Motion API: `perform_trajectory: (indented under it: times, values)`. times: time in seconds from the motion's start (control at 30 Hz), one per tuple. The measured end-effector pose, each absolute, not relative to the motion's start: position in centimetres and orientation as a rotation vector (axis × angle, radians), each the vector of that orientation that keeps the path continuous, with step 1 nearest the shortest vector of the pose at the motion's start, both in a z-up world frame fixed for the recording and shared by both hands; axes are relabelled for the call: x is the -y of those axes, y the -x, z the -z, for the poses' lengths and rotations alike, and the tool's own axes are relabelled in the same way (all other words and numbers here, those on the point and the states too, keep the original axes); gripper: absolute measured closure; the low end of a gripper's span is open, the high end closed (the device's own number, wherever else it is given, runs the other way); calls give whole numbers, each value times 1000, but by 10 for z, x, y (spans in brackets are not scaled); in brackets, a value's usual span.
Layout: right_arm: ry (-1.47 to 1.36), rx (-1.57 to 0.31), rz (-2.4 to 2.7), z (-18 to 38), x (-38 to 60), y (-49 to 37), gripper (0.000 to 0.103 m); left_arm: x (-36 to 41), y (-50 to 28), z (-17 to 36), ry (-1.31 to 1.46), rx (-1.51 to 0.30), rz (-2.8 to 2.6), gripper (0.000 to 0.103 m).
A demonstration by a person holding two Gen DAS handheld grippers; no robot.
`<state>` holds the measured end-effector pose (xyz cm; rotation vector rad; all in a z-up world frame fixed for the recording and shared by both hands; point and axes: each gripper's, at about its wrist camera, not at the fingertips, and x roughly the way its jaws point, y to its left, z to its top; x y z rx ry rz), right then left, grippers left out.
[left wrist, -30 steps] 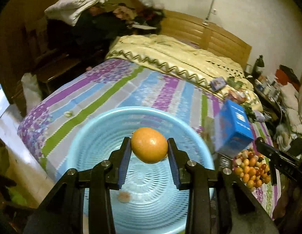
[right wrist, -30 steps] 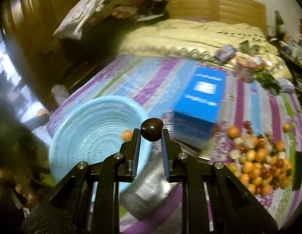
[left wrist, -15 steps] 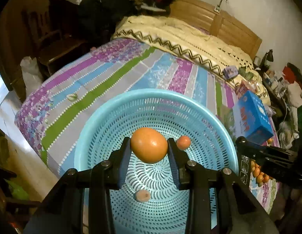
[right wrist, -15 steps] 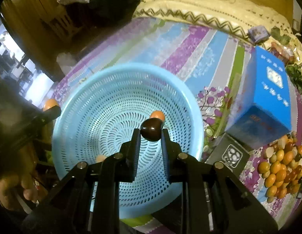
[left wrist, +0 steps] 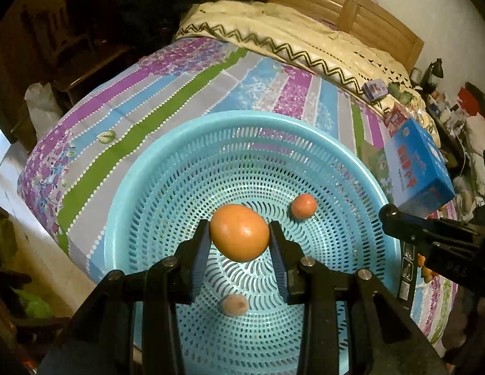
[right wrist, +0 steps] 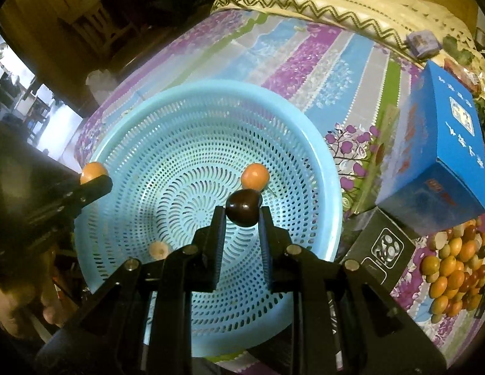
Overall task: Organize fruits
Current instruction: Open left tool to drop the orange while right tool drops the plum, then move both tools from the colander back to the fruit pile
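My left gripper (left wrist: 239,234) is shut on a large orange fruit (left wrist: 239,232) and hangs over the light blue perforated basket (left wrist: 186,143). In that basket lie a small orange fruit (left wrist: 303,205) and a pale brownish fruit (left wrist: 233,304). My right gripper (right wrist: 243,211) is shut on a small dark brown fruit (right wrist: 244,207), also above the basket (right wrist: 317,168). From the right wrist view the left gripper (right wrist: 92,184) enters at the left with its orange fruit (right wrist: 93,170). A heap of mixed fruits (right wrist: 455,268) lies on the bedspread at the right.
The basket sits near the corner of a bed with a striped floral spread (left wrist: 123,118). A blue box (right wrist: 442,153) and a black box (right wrist: 383,250) stand right of the basket. A cream blanket (left wrist: 305,40) and wooden headboard (left wrist: 351,6) lie beyond. Floor drops off at left.
Both grippers have moved over the basket and sunk toward it, tilting further down. The right gripper came across from the box side. Each still holds its fruit.
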<state>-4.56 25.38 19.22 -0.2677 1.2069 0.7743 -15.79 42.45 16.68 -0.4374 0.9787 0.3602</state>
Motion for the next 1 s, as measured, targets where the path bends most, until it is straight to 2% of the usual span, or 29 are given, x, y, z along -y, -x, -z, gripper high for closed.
perform_trajectory:
  times: [0.6,0.63,0.67,0.7,0.73,1.0]
  values:
    - [261,-1210,-771,-188,-255,43,81,-427,153,-157,446,-1008,-373,65]
    - [258,-1211,-770,-188,-255,43,74,-428,154,-155,452,-1015,-377,62]
    - [254,-1212,-767,-188,-255,42,64,-430,154,-155,457,-1019,-381,47]
    - [250,-1208,-761,-189,-253,41,43,-430,154,-155,452,-1017,-388,34]
    - [246,-1197,-758,-190,-252,41,36,-431,155,-156,448,-1010,-395,31]
    - [241,-1192,-770,-191,-250,41,36,-434,155,-156,450,-1008,-411,30]
